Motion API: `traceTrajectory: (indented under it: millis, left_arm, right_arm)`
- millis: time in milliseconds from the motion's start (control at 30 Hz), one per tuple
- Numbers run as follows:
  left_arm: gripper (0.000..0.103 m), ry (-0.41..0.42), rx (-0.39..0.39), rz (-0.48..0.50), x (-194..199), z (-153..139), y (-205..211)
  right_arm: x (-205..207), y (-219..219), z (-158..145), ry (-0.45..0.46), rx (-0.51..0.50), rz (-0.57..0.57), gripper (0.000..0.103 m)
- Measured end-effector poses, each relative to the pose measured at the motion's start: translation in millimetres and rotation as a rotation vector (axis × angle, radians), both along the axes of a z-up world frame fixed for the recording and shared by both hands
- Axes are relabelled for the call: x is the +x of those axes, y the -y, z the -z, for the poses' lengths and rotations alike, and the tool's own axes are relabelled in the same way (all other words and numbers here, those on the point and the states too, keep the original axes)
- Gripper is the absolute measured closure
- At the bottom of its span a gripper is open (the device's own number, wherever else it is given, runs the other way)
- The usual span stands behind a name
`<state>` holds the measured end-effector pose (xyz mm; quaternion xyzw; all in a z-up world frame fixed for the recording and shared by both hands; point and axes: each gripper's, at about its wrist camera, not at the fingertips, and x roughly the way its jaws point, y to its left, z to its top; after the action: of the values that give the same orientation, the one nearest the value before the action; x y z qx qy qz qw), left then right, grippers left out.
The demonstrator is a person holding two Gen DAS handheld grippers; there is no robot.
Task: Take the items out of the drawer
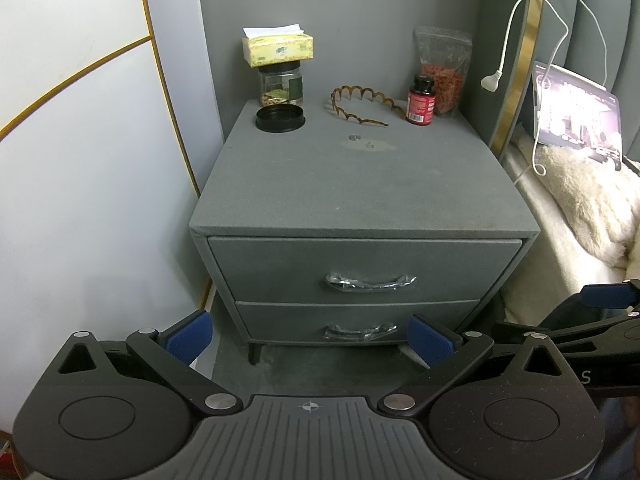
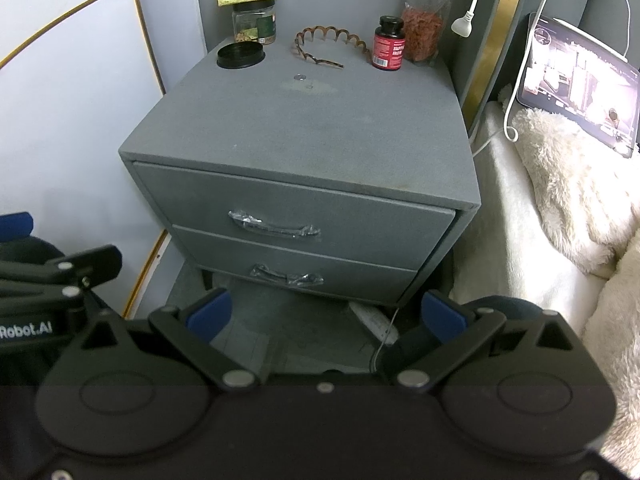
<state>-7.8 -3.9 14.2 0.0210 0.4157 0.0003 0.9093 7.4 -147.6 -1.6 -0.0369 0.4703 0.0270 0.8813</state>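
A grey nightstand (image 1: 352, 184) (image 2: 304, 120) has two shut drawers. The top drawer (image 1: 364, 268) (image 2: 296, 216) has a plastic-wrapped handle (image 1: 370, 282) (image 2: 274, 226). The bottom drawer (image 1: 356, 322) (image 2: 296, 270) has a handle too (image 1: 360, 331) (image 2: 286, 274). My left gripper (image 1: 310, 334) is open and empty, low in front of the bottom drawer. My right gripper (image 2: 328, 312) is open and empty, in front of the nightstand's lower edge. Each gripper shows at the edge of the other's view. The drawers' contents are hidden.
On the nightstand top stand a tissue box (image 1: 277, 49) on a jar (image 1: 281, 86), a black lid (image 1: 280, 118), a brown headband (image 1: 360, 106), a red bottle (image 1: 421, 99) and a snack pouch (image 1: 446, 68). A bed with a fluffy blanket (image 2: 576, 184) and a tablet (image 2: 580, 80) lies right. A wall panel (image 1: 80, 160) is left.
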Motion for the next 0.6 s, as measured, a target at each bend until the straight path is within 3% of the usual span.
traceTrajectory:
  millis: [433,600]
  left_arm:
    - [0.000,0.014,0.037,0.010,-2.9,4.5,1.0]
    - [0.000,0.016,-0.005,-0.007,-0.3,-0.6,-7.2]
  right_arm:
    - [3.5,0.7,3.9,-0.008,0.020,-0.024,0.000]
    - [6.5,3.6,6.0,-0.025,0.054,-0.048,0.000]
